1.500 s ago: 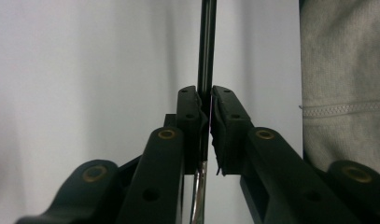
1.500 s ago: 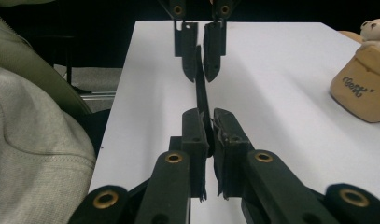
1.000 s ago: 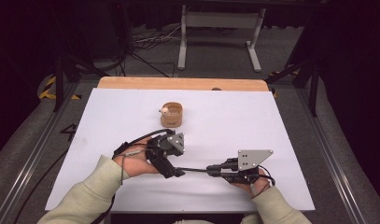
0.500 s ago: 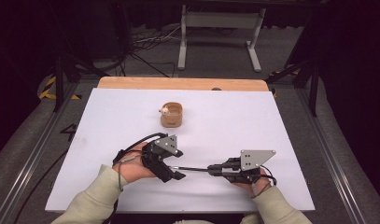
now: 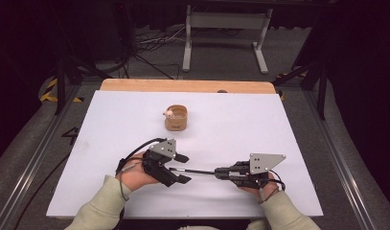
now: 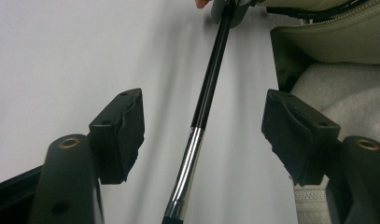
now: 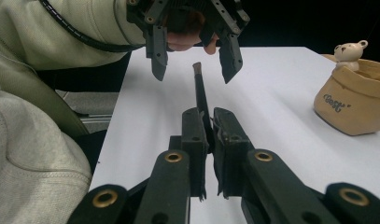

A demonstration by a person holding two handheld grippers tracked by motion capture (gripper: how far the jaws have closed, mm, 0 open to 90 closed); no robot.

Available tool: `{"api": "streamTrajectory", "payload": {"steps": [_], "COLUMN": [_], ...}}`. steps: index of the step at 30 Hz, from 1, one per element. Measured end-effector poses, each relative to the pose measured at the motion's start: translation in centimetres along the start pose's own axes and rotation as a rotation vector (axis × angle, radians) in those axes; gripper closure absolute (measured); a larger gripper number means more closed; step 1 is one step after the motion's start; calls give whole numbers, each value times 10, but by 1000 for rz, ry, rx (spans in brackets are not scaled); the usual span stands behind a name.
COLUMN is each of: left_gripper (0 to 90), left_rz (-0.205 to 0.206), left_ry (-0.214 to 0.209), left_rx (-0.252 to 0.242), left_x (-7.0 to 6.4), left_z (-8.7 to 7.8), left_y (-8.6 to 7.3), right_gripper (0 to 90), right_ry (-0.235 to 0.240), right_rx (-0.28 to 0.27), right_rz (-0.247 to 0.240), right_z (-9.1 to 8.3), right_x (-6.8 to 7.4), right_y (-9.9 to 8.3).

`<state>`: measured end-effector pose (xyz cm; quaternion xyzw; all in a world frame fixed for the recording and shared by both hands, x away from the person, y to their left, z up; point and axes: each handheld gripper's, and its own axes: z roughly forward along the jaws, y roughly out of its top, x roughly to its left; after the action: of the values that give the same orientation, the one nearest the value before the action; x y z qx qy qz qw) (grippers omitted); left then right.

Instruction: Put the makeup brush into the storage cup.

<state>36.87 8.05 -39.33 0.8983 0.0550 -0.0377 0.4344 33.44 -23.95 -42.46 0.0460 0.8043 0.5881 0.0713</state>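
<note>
Tan pouch (image 5: 176,119) holds bear figure (image 5: 169,114); right gripper (image 5: 220,173) pinching pen (image 5: 198,171); left gripper (image 5: 182,168) spread.

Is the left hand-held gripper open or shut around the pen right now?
Open. The left hand-held gripper has its jaws spread wide either side of the pen, touching neither.

one printed word is seen on the side of the tan pouch-shaped holder (image 7: 353,108) in the right gripper view, in dark slanted script; it is read roughly as "gest", followed by a small mark like a closing quote, but the letters are too blurred to be confirmed. in the high view the same holder (image 5: 176,120) is seen, its print too small to be read. no other text, number, brand or sign is legible.
</note>
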Motion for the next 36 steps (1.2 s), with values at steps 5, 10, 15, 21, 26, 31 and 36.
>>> {"api": "streamTrajectory", "payload": {"steps": [5,10,15,21,26,31,36], "left_gripper": [347,422,518,649,754,783,793], "left_rz": [-2,14,32,59,77,93,105], "left_ry": [6,4,3,2,12,16,14], "left_rx": [-6,-4,5,34,42,41,34], "left_x": [2,2,2,2,3,2,2], "left_z": [0,0,1,2,1,0,-1], "left_y": [-5,-7,-8,-8,-9,-10,-10], "right_gripper": [841,841,841,841,841,840,838], "right_ry": [-8,-12,-11,-10,-7,-6,-8], "right_rx": [-8,-11,-13,-16,-15,-14,-14], "right_rz": [-4,-6,-8,-7,-6,-7,-2], "right_z": [-2,-3,-3,-3,-2,-2,-2], "right_x": [0,0,0,-1,0,-1,-1], "right_y": [-1,-1,-1,-2,-2,-2,-3]}}
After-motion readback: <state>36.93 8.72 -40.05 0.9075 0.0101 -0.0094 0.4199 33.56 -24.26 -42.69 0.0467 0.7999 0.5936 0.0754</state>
